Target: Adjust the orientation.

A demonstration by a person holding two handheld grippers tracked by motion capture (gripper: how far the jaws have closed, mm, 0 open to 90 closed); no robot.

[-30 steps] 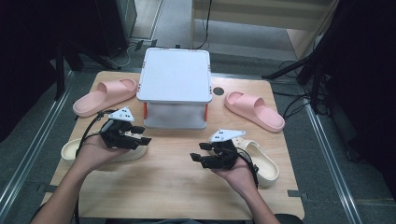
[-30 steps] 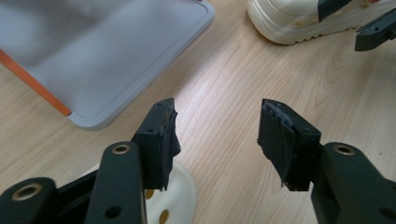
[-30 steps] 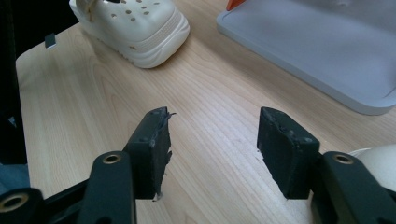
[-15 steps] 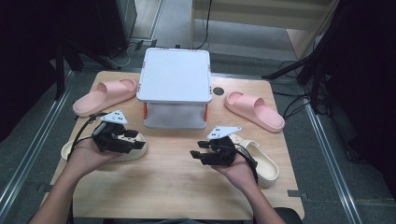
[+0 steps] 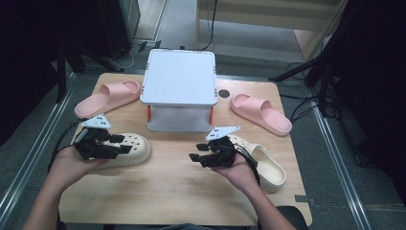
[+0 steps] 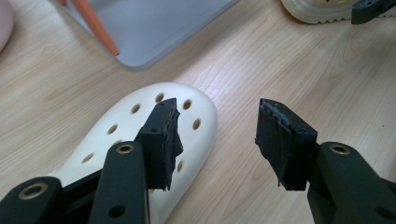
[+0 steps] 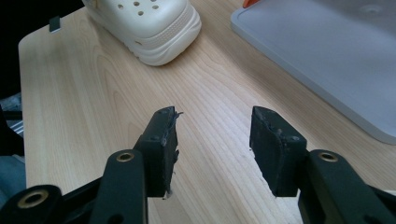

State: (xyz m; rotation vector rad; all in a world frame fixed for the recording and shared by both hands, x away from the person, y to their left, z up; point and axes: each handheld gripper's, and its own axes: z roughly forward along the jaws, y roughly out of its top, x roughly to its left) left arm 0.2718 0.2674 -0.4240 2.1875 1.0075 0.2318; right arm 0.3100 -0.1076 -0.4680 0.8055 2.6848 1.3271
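No writing was legible as the left gripper hovered over the cream perforated foam clog at the wooden surface's left, fingers apart and just closing on nothing, the right gripper likewise gaping, empty.

My left tool sits low at the left in the high view, pointing toward the middle, its jaws parted with nothing pressed between them; they have just been closing a little. My right tool points leftward from my right hand, jaws standing wide apart on nothing, having just narrowed slightly. Both forearms reach in from the bottom edge.
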